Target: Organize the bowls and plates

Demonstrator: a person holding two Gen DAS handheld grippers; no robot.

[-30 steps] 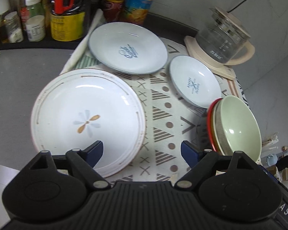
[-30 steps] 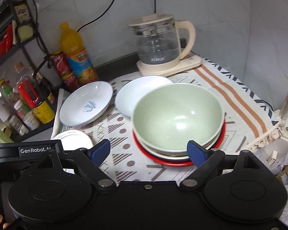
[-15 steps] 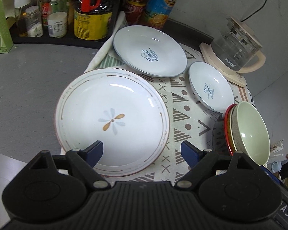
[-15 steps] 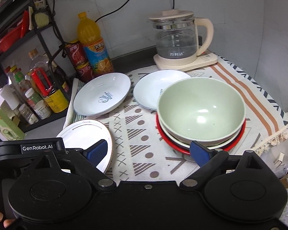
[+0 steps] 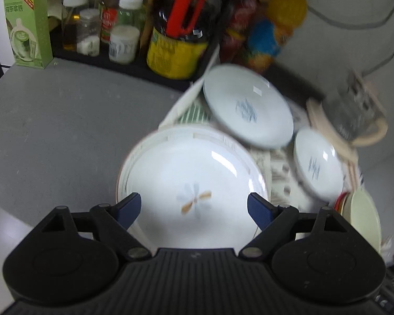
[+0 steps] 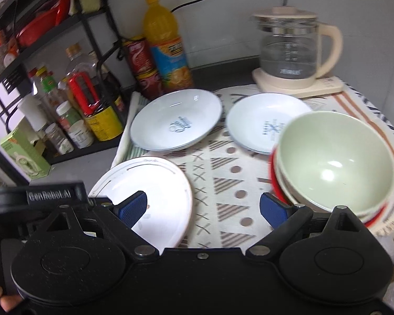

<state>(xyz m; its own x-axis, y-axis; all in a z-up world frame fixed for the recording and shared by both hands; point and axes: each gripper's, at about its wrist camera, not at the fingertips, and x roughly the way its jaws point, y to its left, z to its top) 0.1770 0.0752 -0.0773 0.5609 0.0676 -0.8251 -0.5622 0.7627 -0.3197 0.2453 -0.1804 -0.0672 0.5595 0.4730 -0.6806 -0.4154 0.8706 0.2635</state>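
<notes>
A large white plate with a flower mark (image 5: 194, 183) lies at the near left edge of the patterned cloth (image 6: 223, 183); it also shows in the right wrist view (image 6: 157, 183). My left gripper (image 5: 194, 207) is open just above its near part, holding nothing. Behind lie a wide pale blue plate (image 5: 247, 107) (image 6: 176, 120) and a smaller one (image 5: 317, 162) (image 6: 265, 120). A green bowl (image 6: 333, 157) tops a stack on a red dish at the right. My right gripper (image 6: 203, 207) is open and empty over the cloth between the large plate and the bowls.
A black rack (image 6: 52, 78) with bottles, jars and a yellow tin (image 5: 176, 55) stands at the back left. A juice bottle (image 6: 165, 44) and cans stand by the wall. A glass kettle (image 6: 289, 50) sits at the back right. A green carton (image 5: 29, 26) stands on the grey counter (image 5: 65, 120).
Both grippers have swung left. The large plate now sits centred between my left fingers. The bowl stack has slid to the right of my right gripper's view. Nothing was grasped.
</notes>
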